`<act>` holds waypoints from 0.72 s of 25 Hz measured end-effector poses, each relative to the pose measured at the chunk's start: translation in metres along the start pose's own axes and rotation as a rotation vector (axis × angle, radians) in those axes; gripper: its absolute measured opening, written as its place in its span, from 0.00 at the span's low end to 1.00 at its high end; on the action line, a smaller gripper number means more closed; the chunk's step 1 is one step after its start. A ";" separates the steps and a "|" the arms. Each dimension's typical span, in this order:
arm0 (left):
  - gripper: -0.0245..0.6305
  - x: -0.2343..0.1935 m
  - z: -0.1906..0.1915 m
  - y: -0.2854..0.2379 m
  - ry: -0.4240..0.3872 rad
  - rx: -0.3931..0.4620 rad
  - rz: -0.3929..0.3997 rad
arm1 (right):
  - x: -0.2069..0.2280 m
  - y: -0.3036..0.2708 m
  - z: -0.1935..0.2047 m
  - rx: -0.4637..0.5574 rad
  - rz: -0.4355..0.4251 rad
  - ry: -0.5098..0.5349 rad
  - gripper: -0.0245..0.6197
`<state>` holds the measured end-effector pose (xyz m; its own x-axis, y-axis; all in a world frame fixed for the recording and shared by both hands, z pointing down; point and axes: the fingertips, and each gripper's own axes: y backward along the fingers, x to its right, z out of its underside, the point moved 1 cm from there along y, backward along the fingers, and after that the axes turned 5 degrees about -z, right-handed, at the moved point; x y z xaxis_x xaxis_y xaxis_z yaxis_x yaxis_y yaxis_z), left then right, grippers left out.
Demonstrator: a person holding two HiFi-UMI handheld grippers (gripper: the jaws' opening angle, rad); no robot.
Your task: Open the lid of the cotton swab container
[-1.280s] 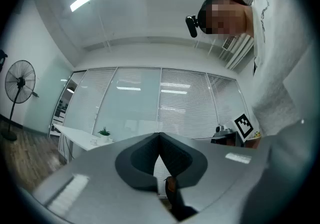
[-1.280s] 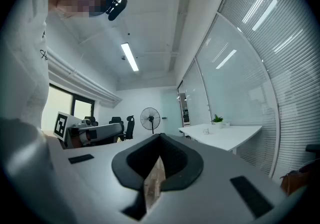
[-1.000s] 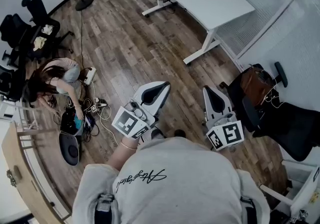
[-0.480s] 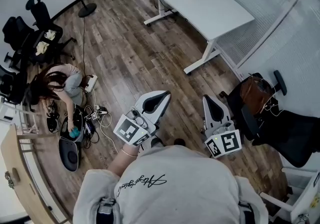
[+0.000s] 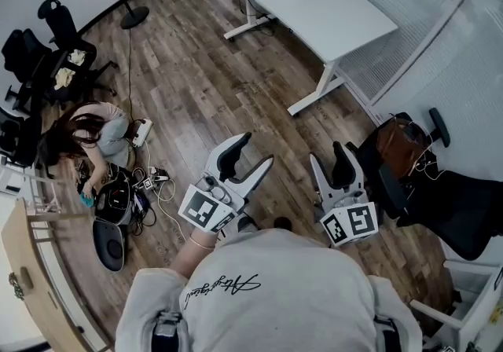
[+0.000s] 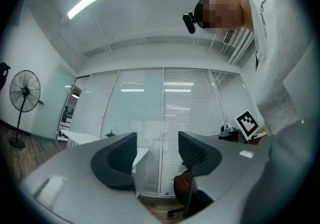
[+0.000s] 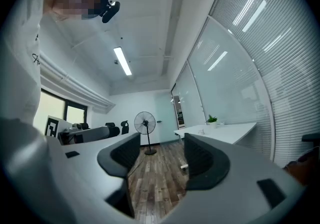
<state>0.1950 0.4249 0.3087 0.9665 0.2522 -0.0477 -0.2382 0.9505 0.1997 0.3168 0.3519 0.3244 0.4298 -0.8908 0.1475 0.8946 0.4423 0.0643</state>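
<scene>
The left tool (image 5: 256, 149) and right tool (image 5: 326, 154) have just been opening, both empty and partly wide, and we find no cotton swab container near them, only a white bench (image 5: 338, 9) well ahead, so we judge the whole task remains.

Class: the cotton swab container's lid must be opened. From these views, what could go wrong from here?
The left gripper and right gripper, jaws just opened, hold nothing, and no container is clearly visible; a search, perhaps at the long white desk, may be needed. Walking risks tripping on the loose white cables beside the crouching person on the wood floor.
</scene>
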 end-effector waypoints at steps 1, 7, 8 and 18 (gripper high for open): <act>0.44 -0.001 0.000 0.000 0.002 0.003 -0.010 | 0.002 0.001 0.000 0.005 0.017 -0.007 0.48; 0.66 -0.013 -0.009 0.005 0.014 0.023 -0.068 | 0.004 0.003 -0.003 0.020 0.091 0.006 0.75; 0.66 -0.014 -0.009 0.007 0.016 0.025 -0.070 | 0.003 0.003 -0.004 0.022 0.096 0.006 0.77; 0.66 -0.034 -0.012 0.034 0.032 0.025 -0.090 | -0.026 -0.007 0.004 0.011 0.070 0.006 0.78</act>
<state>0.1531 0.4511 0.3055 0.9802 0.1717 -0.0983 -0.1472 0.9649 0.2174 0.2986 0.3723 0.3239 0.4917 -0.8583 0.1464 0.8610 0.5044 0.0649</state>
